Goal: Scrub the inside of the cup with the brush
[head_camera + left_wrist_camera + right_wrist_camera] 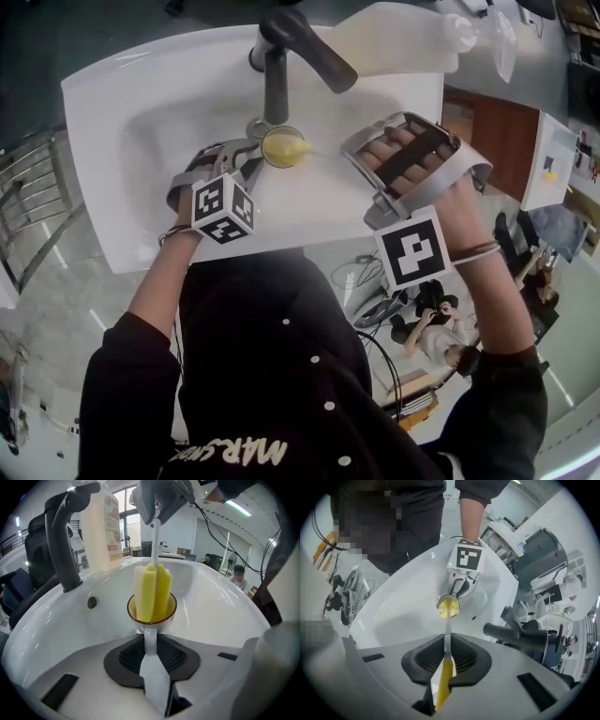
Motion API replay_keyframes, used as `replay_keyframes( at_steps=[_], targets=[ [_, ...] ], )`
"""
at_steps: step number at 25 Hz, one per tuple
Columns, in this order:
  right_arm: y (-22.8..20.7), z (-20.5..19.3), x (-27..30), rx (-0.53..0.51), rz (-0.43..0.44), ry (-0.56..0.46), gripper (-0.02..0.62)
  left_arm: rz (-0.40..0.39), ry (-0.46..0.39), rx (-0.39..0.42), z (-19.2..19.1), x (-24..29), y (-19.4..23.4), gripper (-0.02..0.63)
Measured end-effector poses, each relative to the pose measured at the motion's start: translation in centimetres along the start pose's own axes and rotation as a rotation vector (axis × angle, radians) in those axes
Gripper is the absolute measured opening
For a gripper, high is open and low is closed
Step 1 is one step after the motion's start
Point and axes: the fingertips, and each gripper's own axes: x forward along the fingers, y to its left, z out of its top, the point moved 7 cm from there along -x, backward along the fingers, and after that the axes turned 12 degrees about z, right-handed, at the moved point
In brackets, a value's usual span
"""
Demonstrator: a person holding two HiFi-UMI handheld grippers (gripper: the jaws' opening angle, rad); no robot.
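Both forearms reach over the near edge of the sink (112, 131). The left gripper (151, 649) slopes downward, jaws closed on the handle of the cup (151, 626), which sits below the faucet (281, 66). The right gripper (446, 656) points steeply down, jaws clamped on the brush (152, 592), whose yellow sponge head stands inside the cup.

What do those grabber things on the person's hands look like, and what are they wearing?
The left gripper and right gripper each have a pale grey shell with two dark ribbed pads. Each carries a cube with black-and-white square markers. A black strap crosses the right one's silver frame. The person wears black sleeves and thin wristbands.
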Motion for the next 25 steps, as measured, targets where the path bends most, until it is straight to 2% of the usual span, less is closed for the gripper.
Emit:
replay_keyframes(
  at_steps=[7, 9, 11, 14, 17, 22, 25],
  targets=[
    [-1.4, 2.8, 2.2, -0.161, 0.118, 0.133, 0.046, -0.007, 0.017, -0.003, 0.3, -0.1, -0.1, 0.092],
    [-1.5, 3.4, 3.3, -0.156, 0.152, 0.157, 0.046, -0.008, 0.023, -0.009, 0.3, -0.1, -0.3, 0.092],
    [-1.7, 3.6, 4.2, -0.099, 0.171, 0.16, 0.046, -0.006, 0.03, -0.008, 0.4, 0.0, -0.3, 0.092],
    [-2.2, 2.9, 4.3, 0.105, 0.195, 0.119, 0.046, 0.003, 0.035, -0.005, 0.4, 0.0, -0.3, 0.092],
    [-1.9, 1.9, 4.3, 0.381, 0.236, 0.068, 0.046, 0.023, 0.041, 0.0, 0.4, 0.0, -0.3, 0.092],
    [-0.6, 0.7, 4.7, 0.921, 0.299, -0.165, 0.046, 0.057, 0.054, 0.023, 0.4, -0.1, -0.3, 0.092],
    [0.4, 0.3, 4.5, 1.192, 0.308, -0.334, 0.049, 0.056, 0.056, 0.022, 0.5, -0.1, -0.5, 0.092]
  ],
)
